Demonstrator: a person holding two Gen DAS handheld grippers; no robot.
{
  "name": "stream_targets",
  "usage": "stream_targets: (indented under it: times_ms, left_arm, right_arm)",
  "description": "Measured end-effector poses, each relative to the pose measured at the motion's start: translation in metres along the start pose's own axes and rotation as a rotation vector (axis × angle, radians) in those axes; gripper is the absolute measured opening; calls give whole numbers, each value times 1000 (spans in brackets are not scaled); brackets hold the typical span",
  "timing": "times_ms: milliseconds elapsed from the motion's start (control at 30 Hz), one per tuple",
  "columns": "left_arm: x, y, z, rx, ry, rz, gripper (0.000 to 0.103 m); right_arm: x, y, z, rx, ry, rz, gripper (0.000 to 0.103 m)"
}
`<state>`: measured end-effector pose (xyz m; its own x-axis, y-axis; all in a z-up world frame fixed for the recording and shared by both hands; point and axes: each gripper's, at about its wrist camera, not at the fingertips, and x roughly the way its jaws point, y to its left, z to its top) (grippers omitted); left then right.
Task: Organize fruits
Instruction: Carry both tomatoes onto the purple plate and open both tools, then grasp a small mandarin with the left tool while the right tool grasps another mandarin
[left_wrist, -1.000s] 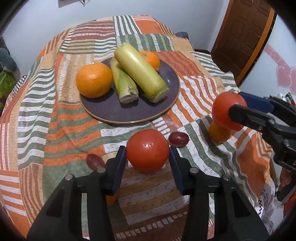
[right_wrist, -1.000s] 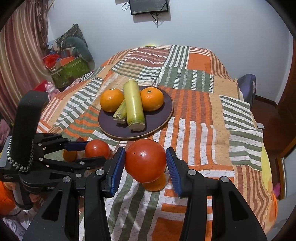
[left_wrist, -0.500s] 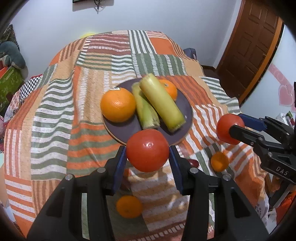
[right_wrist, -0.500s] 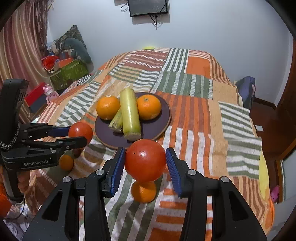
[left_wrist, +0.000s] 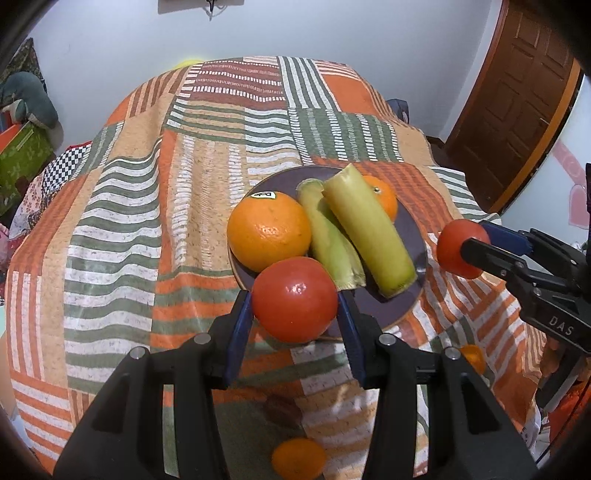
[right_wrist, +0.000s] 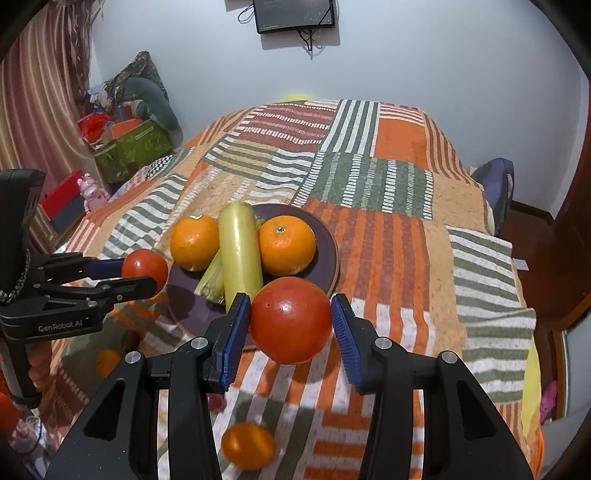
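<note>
Tomatoes – two, left gripper (left_wrist: 295, 314) clamps one (left_wrist: 294, 299), right gripper (right_wrist: 291, 325) another (right_wrist: 290, 319), two oranges (left_wrist: 269, 230) plated.

Around me are pale blue walls (right_wrist: 406, 66), with a dark screen (right_wrist: 295, 14) mounted high and cables dangling below it. To my right stands a brown panelled door (left_wrist: 517, 103). A striped curtain (right_wrist: 40, 92) hangs left, above what looks like cluttered boxes (right_wrist: 129, 147).

Your left tongs (left_wrist: 295, 306) show matt black plastic, ribbed blue pads (left_wrist: 239, 328). Held tomato (left_wrist: 294, 298): glossy, smooth. Oranges (left_wrist: 269, 235): dimpled peel. Plate (left_wrist: 400, 295): matt, dark. Bedspread (left_wrist: 122, 221): woven cloth. Door (left_wrist: 517, 92): wood.
</note>
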<state>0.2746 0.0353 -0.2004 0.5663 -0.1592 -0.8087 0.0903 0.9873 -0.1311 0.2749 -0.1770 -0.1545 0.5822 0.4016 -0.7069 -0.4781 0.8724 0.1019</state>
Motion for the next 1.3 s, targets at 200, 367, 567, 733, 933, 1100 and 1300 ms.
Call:
stream_targets:
  times_ms: [200, 367, 567, 733, 933, 1100, 1300]
  left_arm:
    - [13, -1, 4, 2, 16, -11, 46]
    - [22, -2, 5, 11, 29, -7, 46]
    - [28, -2, 5, 19, 38, -3, 46]
    - [34, -3, 3, 15, 50, -1, 46]
    - [31, -4, 4, 11, 49, 2, 46]
    - [14, -3, 6, 5, 18, 0, 48]
    - [-13, -1, 6, -1, -19, 9, 48]
  right_arm:
    - [17, -1, 6, -5, 12, 6, 42]
    - [30, -2, 7, -7, 26, 5, 42]
    - [41, -2, 6, -13, 29, 3, 42]
    - [42, 1, 8, -22, 30, 0, 45]
    - [41, -4, 6, -18, 46, -5, 54]
    - [31, -5, 4, -10, 42, -5, 57]
    - [11, -2, 2, -2, 32, -1, 58]
